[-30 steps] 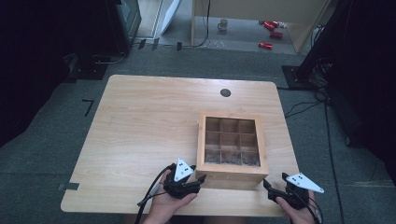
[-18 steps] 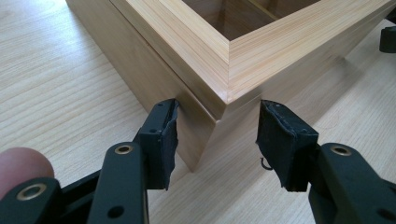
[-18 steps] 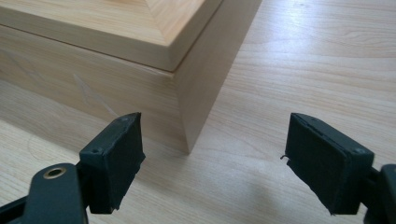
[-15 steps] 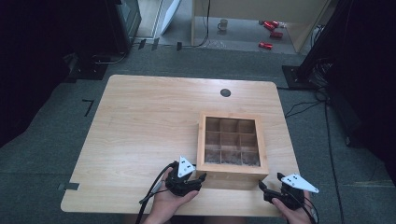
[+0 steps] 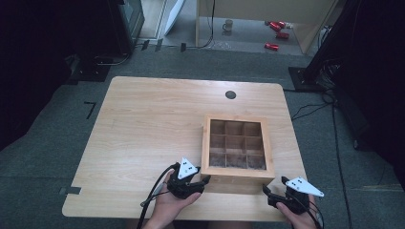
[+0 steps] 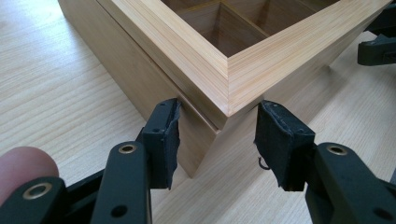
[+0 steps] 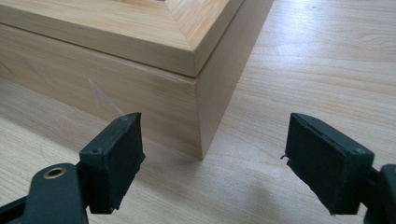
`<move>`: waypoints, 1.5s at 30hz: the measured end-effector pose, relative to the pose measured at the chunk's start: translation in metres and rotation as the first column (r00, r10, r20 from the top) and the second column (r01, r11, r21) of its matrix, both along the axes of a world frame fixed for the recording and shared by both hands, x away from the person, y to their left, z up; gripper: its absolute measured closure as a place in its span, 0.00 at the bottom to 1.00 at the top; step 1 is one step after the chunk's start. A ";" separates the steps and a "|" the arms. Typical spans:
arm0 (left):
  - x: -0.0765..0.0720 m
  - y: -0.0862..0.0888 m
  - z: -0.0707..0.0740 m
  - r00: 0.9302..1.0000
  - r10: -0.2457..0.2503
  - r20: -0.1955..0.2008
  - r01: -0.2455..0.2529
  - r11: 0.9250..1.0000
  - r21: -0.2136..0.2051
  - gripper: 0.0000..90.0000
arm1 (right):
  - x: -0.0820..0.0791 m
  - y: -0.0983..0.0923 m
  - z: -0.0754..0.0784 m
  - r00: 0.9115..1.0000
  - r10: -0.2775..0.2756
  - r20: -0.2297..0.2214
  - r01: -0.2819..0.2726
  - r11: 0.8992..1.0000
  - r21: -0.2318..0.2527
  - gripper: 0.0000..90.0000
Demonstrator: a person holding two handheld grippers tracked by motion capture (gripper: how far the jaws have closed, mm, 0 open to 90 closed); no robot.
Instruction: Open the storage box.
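A square wooden box with a grid of small compartments sits at the table's right front. A seam runs under its top frame. My left gripper is open at the box's front left corner. In the left gripper view its jaws straddle that corner, and the left pad lies close against one side. My right gripper is open at the front right corner. In the right gripper view the box corner stands just beyond the wide gap of its jaws, untouched.
The light wooden table has a dark round grommet near its far edge. Cables trail from both grippers off the front edge. On the floor beyond lie a mug and red cans.
Both grippers have crept toward the box's front corners. The right one shifted left toward its corner, and the left one edged slightly forward. The box has not moved.
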State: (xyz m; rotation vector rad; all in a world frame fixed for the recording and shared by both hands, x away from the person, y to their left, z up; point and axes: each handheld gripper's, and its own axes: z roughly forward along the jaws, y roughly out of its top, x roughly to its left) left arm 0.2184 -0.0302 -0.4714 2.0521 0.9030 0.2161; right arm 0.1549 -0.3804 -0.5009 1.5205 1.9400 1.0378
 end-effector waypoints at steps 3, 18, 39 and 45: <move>0.000 0.001 0.001 1.000 -0.004 0.007 0.004 1.000 -0.006 0.57 | 0.000 0.000 0.001 1.000 -0.004 0.002 0.004 1.000 0.004 0.22; 0.002 -0.001 0.013 0.998 -0.037 0.041 0.037 0.999 -0.006 0.57 | 0.002 -0.001 0.010 0.999 -0.022 0.050 0.020 0.999 0.043 0.23; 0.005 0.008 0.023 0.998 -0.014 0.055 0.017 0.999 -0.045 0.55 | 0.011 0.001 0.035 0.987 -0.092 0.129 0.083 0.994 0.078 0.26; 0.007 0.035 0.014 0.998 0.025 0.054 -0.023 0.999 -0.031 0.48 | 0.014 -0.002 0.045 0.985 -0.087 0.152 0.072 0.993 0.098 0.26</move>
